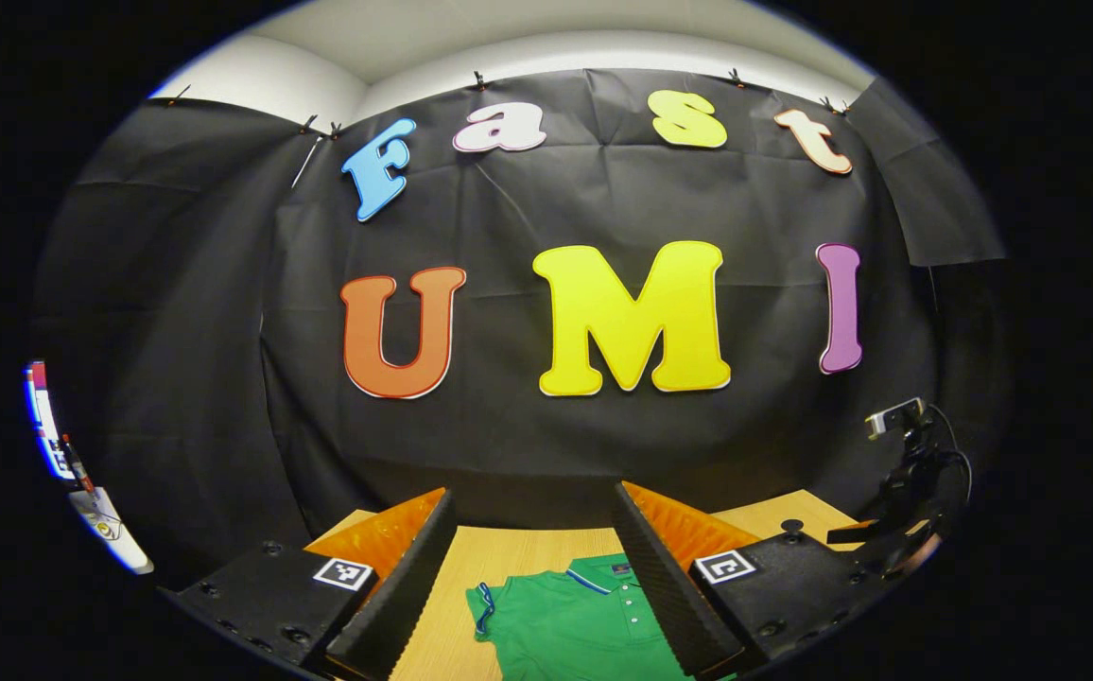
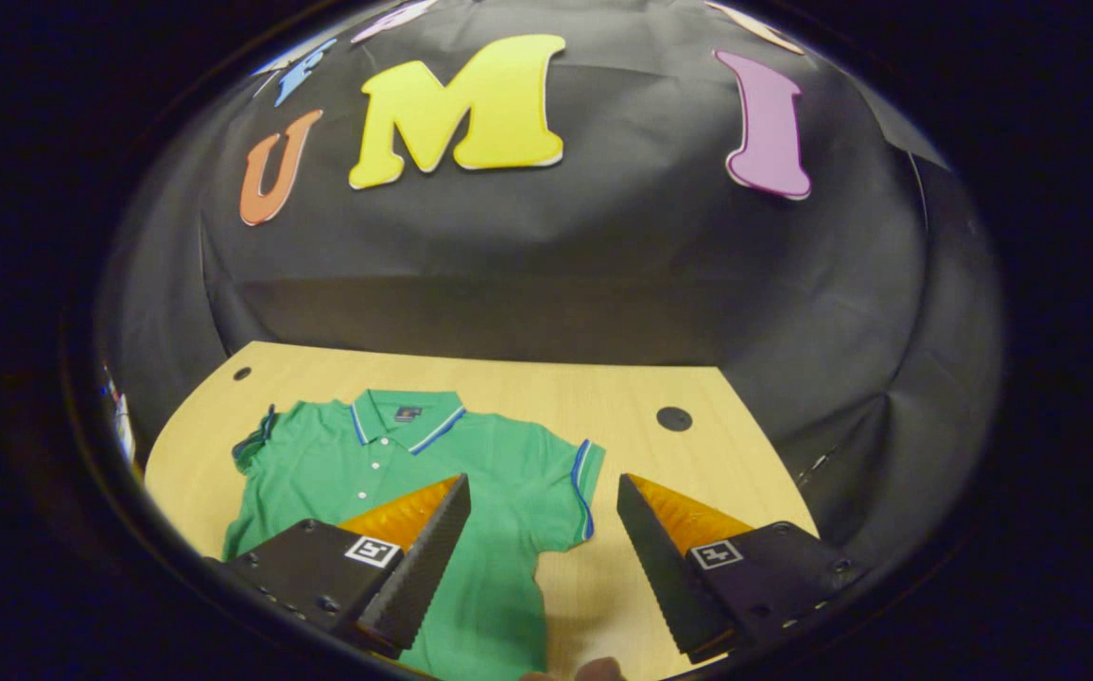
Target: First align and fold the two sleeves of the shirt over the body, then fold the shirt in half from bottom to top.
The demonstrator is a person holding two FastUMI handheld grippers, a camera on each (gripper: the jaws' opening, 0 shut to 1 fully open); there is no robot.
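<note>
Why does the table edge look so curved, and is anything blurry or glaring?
Fisheye bending: in the right gripper view the pale wooden table bows at its far edge; the green polo shirt looks sharp and evenly lit, no glare. In the left gripper view the shirt is equally crisp.

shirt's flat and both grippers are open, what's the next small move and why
Probably lower the right gripper onto the sleeve just ahead of it. The green polo shirt lies flat on the wooden table with both sleeves spread out, so no fold has begun. The right gripper's jaws stand open above that sleeve's striped cuff, and the left gripper also hangs open over the shirt's collar end.
</note>
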